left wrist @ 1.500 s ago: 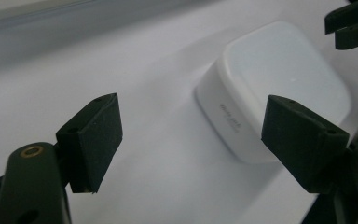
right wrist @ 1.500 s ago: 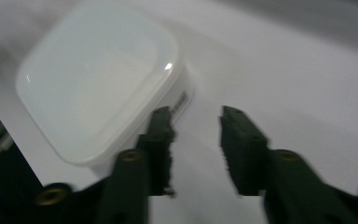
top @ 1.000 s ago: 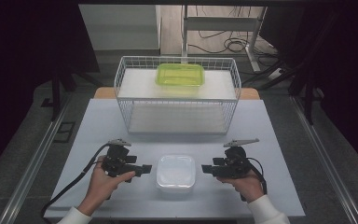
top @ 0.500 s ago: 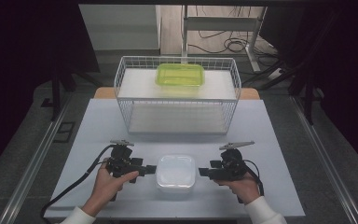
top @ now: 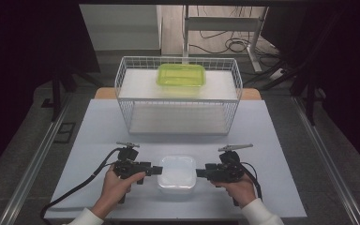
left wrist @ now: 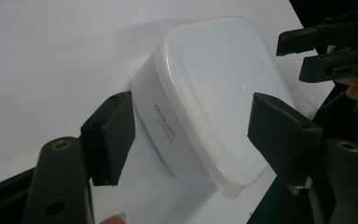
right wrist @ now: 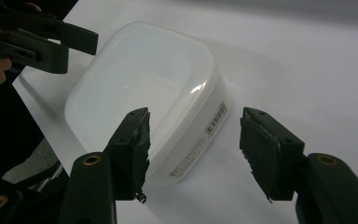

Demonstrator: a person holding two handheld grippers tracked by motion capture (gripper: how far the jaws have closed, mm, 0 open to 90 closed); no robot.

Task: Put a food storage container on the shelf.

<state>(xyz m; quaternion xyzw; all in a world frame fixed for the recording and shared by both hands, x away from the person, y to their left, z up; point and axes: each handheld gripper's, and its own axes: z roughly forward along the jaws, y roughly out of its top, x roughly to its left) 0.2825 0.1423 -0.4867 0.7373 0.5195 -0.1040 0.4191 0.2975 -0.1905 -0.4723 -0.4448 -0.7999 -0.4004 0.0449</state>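
- Now that both grippers have closed in from either side since a second ago, we have the white lidded container bracketed: the left gripper sits just at its left wall and the right gripper just at its right wall.
- In the left gripper view, our jaws stand released and spread, one on each side of the container's near corner, not yet touching it; in the right gripper view the jaws are likewise released, straddling the labelled side wall.
- We judge this to mean a two-handed pick-up is about to begin: the approach is nearly over and the squeeze is what remains.
- The container rests flat on the white table, lid on, in front of the wire basket and well apart from it.
- Our count: one white container, one wire basket, one green container on the upper level behind the basket's wire, two grippers.
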